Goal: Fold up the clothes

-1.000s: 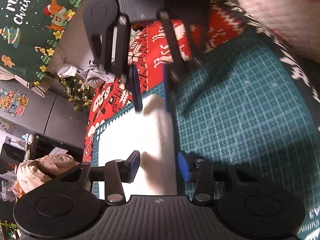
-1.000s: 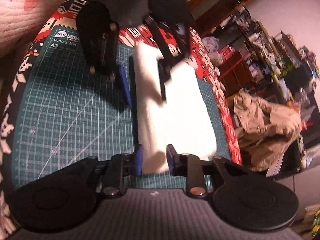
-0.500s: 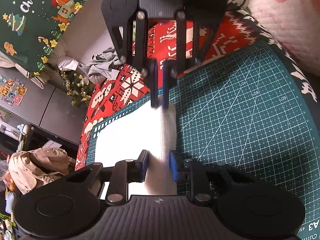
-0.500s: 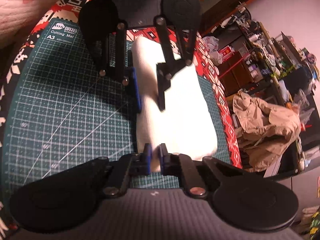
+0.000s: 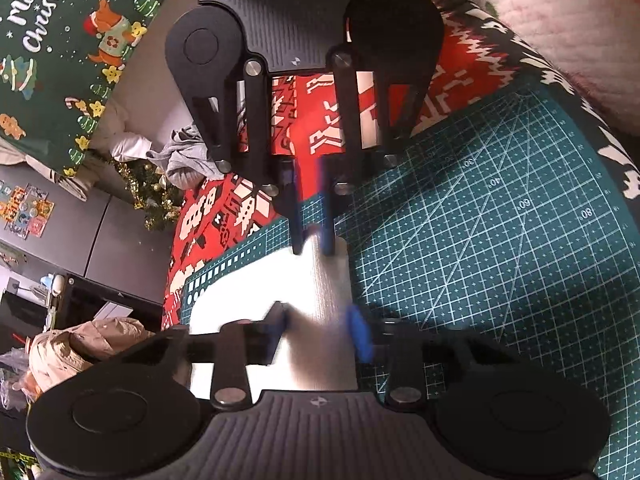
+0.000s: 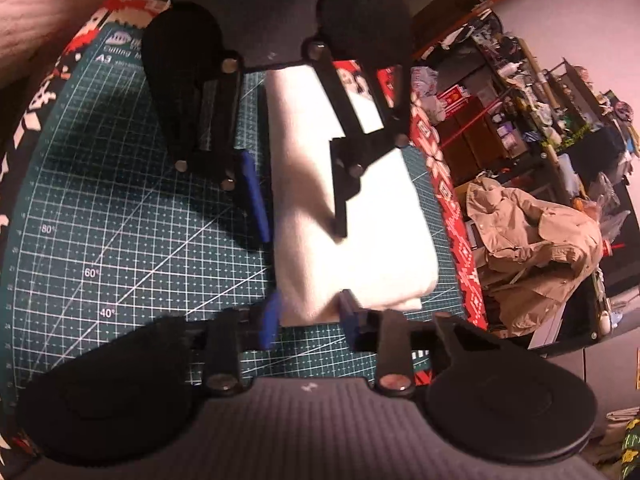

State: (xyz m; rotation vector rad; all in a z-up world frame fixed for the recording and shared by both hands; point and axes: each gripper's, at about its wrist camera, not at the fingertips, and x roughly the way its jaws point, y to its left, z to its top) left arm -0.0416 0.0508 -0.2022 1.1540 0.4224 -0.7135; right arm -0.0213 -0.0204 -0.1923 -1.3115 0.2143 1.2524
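A folded white cloth lies on the green cutting mat; it also shows in the right wrist view. My left gripper is open, its blue pads either side of the cloth's folded edge at the near end. My right gripper is open astride the opposite end of the same edge. Each gripper shows in the other's view: the right one at the cloth's far end, the left one open over the cloth.
A red patterned Christmas tablecloth lies under the mat. A pink quilted cushion sits at the back. A beige jacket and cluttered shelves lie beyond the table edge.
Both grippers were closed on the cloth's folded edge half a second ago and have now opened, letting it go. The cloth lies flat on the mat.
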